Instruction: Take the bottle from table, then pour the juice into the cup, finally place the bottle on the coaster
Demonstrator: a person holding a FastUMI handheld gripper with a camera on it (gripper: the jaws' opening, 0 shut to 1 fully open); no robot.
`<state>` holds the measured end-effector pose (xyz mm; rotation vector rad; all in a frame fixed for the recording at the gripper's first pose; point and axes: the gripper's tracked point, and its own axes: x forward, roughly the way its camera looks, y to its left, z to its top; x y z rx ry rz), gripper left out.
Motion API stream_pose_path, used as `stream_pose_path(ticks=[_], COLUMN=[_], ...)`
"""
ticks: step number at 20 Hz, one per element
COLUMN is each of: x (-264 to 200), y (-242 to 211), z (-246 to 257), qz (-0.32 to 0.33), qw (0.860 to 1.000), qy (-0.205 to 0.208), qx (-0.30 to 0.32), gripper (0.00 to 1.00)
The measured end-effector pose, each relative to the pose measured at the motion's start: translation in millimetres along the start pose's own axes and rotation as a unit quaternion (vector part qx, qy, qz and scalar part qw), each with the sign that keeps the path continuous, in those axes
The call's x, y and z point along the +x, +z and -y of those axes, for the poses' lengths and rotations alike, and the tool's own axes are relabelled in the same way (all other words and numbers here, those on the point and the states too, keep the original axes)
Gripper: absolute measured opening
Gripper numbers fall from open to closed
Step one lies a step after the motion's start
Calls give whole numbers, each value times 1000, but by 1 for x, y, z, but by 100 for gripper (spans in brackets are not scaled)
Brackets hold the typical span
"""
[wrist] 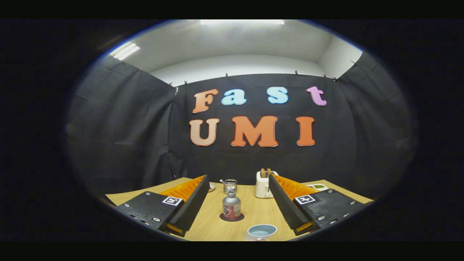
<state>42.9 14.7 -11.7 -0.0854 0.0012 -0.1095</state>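
A small silver bottle point(231, 205) with a red label stands upright on a dark round coaster point(232, 217) on the wooden table point(214, 224). It sits ahead of my gripper point(235, 206), centred in the wide gap between the two fingers and apart from both. A pale blue cup point(261, 231) rests nearer to me, just inside the right finger point(286, 206). The gripper is open and holds nothing. The left finger point(190, 208) is well away from the bottle.
Beyond the bottle stands a glass mug point(230, 186). A white toaster point(263, 184) with toast slices sits beside the right finger's far end. A small dish point(211, 186) peeks out behind the left finger, and a white object point(319, 187) lies at the table's far right.
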Motion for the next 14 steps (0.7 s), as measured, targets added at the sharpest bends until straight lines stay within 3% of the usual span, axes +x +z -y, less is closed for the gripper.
stream_pose_path(ticks=[6,14], x=[-27,-46], y=[33,40], z=[20,35], qz=[39,43], qw=[999,999], qy=[2,4], qx=[10,19], gripper=[97,97])
